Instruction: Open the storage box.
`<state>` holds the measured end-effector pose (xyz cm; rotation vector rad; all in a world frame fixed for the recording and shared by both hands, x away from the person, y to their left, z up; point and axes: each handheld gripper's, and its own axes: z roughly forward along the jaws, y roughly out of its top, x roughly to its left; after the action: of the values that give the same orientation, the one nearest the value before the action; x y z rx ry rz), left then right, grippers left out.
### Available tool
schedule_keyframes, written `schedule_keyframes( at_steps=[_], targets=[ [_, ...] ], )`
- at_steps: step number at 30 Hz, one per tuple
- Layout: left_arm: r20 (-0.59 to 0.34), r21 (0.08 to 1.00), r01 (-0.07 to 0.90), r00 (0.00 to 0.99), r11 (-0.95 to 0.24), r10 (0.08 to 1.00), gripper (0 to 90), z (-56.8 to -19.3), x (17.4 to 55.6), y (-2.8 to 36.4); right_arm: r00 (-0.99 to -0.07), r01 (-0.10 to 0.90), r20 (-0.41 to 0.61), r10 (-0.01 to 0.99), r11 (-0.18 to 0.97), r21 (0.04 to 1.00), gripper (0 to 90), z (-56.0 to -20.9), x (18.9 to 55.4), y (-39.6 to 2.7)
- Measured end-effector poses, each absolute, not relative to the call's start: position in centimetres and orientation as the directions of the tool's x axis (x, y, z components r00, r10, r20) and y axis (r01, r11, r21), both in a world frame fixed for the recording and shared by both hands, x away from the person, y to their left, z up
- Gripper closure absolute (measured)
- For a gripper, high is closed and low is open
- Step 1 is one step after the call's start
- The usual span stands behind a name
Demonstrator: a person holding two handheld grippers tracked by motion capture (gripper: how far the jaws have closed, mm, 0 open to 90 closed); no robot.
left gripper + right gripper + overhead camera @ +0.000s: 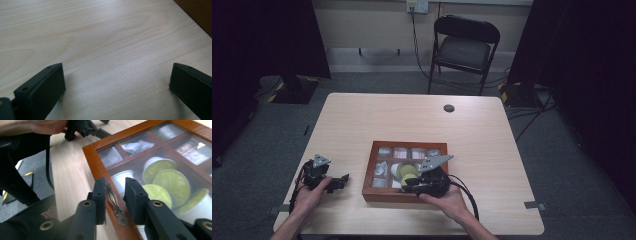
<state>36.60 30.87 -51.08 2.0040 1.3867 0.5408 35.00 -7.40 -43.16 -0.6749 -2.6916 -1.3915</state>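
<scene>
- Box (371,172): wooden, reddish-brown, with a glazed lid divided into panes; sits on the table (362,120) toward the person's edge, slightly right of centre in the high view. Lid lies down flat on the box.
- Contents, seen through the glass in the right gripper view: white pods with yellow-green lids (170,183) grouped in the large compartment; pale wrapped packets (136,146) in the smaller compartments along the far row.
- Handle (115,203): small ornate metal pull, bronze in colour, fixed to the front rail of the lid.
- Right gripper (115,192): at the near edge of the box, held in the right hand (451,200). Jaws narrowed to a small gap with the handle between them; one stands on the table side of the rail, the other over the glass. Whether the pads actually press on the handle cannot be told.
- Left gripper (329,181): on the table to the left of the box, apart from it, held in the left hand (309,196). Jaws spread wide over bare wood in the left gripper view, with nothing between them.
- Chair (464,47): black, folding type, standing beyond the far edge of the table.
- Cable port (449,108): round dark disc set in the tabletop near the far edge.
</scene>
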Motion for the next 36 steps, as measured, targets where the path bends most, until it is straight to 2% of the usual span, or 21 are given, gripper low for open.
schedule_keyframes(
  at_steps=[17,36],
  targets=[
    [-0.021,0.7,0.672,0.36,-0.243,0.933,0.0,-51.1,36.6,30.9,-0.919,0.367,0.205,0.338,0.538,0.759,79.6,-44.4,35.0,-6.7],
    [-0.023,0.699,0.673,0.36,-0.243,0.933,0.0,-51.1,36.6,30.9,-0.934,0.33,0.177,0.309,0.561,0.759,81.3,-44.1,35.1,-6.9]
  ],
)
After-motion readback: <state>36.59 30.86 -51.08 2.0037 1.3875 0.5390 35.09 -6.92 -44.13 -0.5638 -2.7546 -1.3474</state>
